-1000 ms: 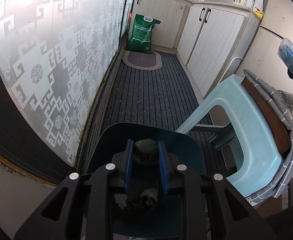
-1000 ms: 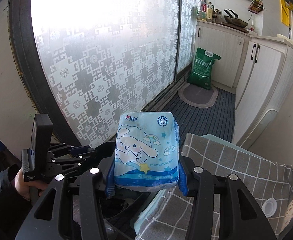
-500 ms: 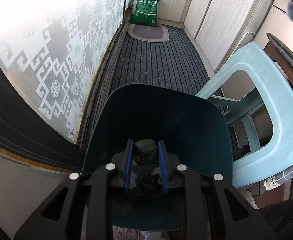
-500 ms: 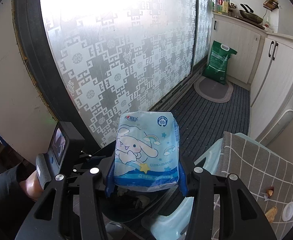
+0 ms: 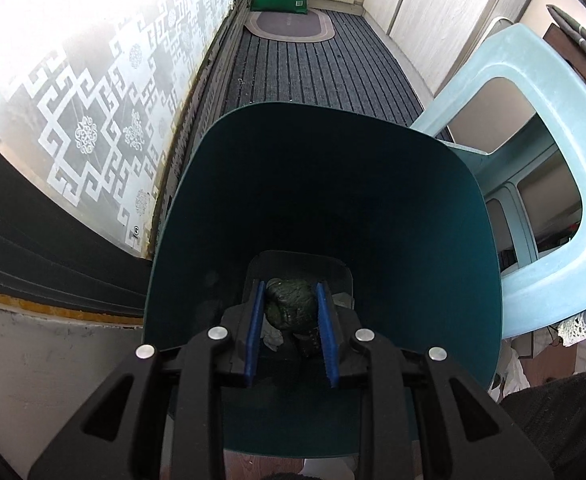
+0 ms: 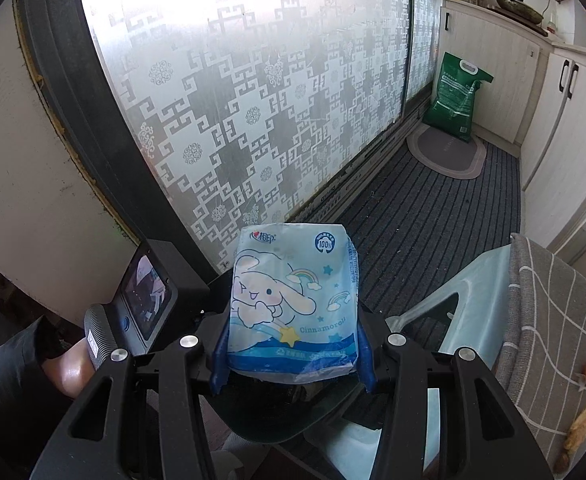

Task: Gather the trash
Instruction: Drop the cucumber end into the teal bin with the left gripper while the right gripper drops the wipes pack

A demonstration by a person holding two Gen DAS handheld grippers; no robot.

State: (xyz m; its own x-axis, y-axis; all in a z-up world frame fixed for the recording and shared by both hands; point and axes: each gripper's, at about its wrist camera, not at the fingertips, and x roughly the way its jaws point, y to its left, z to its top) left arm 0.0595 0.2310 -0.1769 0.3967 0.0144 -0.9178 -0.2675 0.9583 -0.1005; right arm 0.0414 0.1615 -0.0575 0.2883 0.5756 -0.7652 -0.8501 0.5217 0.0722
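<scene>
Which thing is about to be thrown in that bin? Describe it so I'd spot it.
Find the dark teal bin beside the pale blue stool. Over its mouth, the left tool clamps a dark green crumpled wad, unlike the bright blue cartoon packet.

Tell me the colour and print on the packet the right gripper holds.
Light blue tissue packet with a white cartoon puppy, rainbows and stars; the right wrist view shows it best.

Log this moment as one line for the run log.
left gripper: shut on dark green wad, above teal bin | right gripper: shut on blue tissue pack | nothing released yet
</scene>
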